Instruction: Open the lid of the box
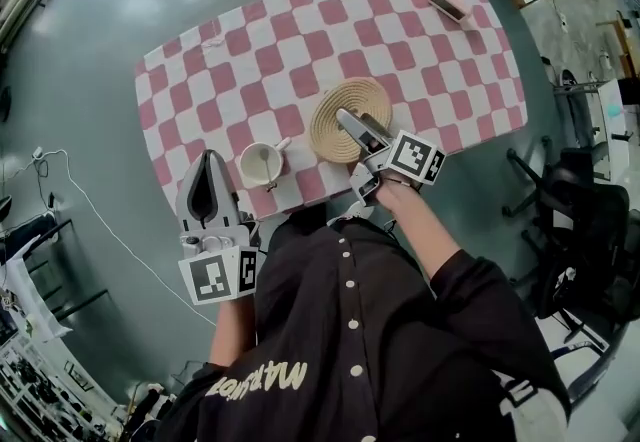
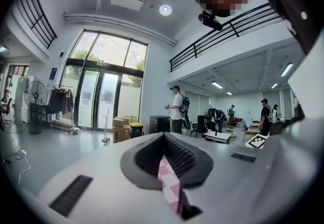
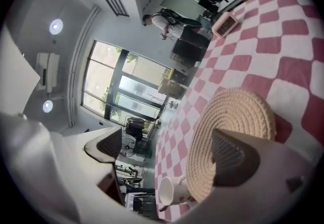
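Note:
The box [image 1: 448,3] is small, pinkish with a light lid, and lies near the far right corner of the checkered table [image 1: 300,40]; it also shows far off in the right gripper view as the box [image 3: 225,24]. My right gripper [image 1: 352,122] hovers over a round woven mat [image 1: 340,100], far from the box. Its jaws stand open with nothing between them, right gripper [image 3: 169,159] above the mat [image 3: 233,116]. My left gripper [image 1: 207,162] is held off the table's near edge, pointing up and away, its jaws shut, left gripper [image 2: 164,142].
A white cup with a spoon [image 1: 261,164] stands left of the mat near the front edge, cup [image 3: 169,192]. Office chairs [image 1: 560,210] stand right of the table. A cable [image 1: 100,220] runs across the floor at left. People [image 2: 177,111] stand far off.

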`<state>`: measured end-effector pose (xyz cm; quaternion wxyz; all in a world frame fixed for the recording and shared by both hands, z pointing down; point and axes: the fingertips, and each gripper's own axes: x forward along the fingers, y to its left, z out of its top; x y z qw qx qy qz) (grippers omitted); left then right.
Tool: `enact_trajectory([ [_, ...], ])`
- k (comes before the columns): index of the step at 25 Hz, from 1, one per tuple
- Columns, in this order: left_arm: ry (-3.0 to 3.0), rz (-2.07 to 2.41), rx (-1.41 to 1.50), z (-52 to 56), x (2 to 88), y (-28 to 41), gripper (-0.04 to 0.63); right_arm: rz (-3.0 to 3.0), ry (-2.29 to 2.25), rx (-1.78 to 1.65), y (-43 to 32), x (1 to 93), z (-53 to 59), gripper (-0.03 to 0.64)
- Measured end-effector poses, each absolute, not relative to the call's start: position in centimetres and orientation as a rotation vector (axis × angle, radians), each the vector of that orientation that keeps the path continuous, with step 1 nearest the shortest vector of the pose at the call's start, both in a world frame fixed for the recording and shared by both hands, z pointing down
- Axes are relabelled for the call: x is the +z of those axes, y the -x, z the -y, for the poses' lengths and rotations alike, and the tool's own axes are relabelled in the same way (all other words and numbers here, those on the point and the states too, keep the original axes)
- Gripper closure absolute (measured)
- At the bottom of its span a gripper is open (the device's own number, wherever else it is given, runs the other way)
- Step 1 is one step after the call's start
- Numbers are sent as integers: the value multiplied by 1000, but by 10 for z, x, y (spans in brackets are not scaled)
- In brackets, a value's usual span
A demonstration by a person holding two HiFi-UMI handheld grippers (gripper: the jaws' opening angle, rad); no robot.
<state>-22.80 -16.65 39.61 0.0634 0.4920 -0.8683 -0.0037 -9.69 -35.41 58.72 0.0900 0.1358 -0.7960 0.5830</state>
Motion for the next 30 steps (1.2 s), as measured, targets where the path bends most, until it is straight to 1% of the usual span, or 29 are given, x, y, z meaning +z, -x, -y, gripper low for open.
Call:
enact_trajectory([
  [7,-1482,2603,-1,172,406,243,584,2082,-494,2027,111,624,358,72],
  [11,-1468,2594,0,172,411,251,584,1964,-563,2096,113,638,363,71],
  [22,-1430,2579,-26,173,424,269,584,1694,-684,2032,129,667,363,71],
  [30,-1413,2567,-50,174,433,284,584,1542,-762,1918,137,692,361,71],
])
